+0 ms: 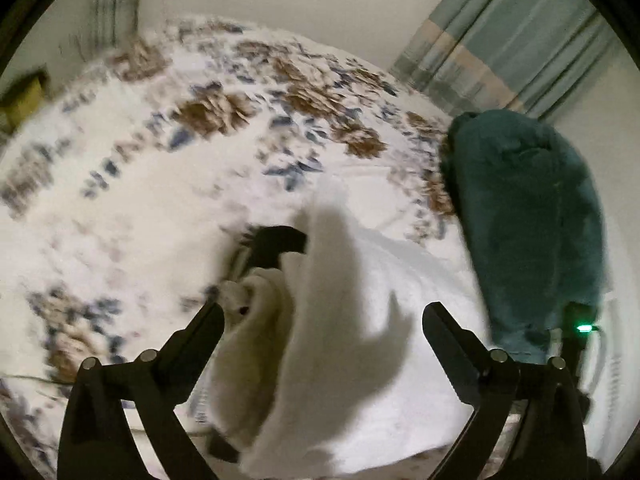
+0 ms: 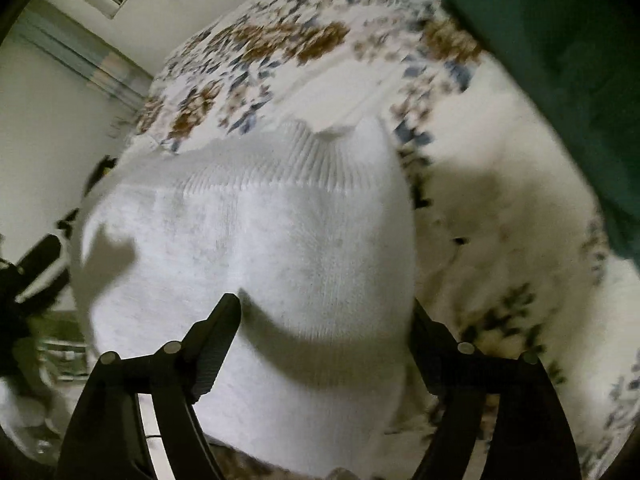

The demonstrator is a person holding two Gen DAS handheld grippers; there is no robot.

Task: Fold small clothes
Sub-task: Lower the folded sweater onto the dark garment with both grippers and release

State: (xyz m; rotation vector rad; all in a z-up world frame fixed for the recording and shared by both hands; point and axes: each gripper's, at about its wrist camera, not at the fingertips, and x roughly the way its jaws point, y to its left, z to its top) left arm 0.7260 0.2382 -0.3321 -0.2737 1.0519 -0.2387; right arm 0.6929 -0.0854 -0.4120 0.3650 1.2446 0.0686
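A white sock (image 2: 256,256) with a ribbed cuff lies between the spread fingers of my right gripper (image 2: 324,312), which is open and not clamped on it. In the left wrist view the white sock (image 1: 320,320) hangs bunched between the wide-open fingers of my left gripper (image 1: 324,320). A black fingertip of the other gripper (image 1: 280,240) shows just beyond the cloth. Both sit above a floral bedspread (image 1: 160,160).
A person's arm in a dark green sleeve (image 1: 532,224) reaches in at the right; it also shows in the right wrist view (image 2: 560,60). Striped curtains (image 1: 500,40) hang behind the bed. The bedspread (image 2: 500,220) stretches right of the sock.
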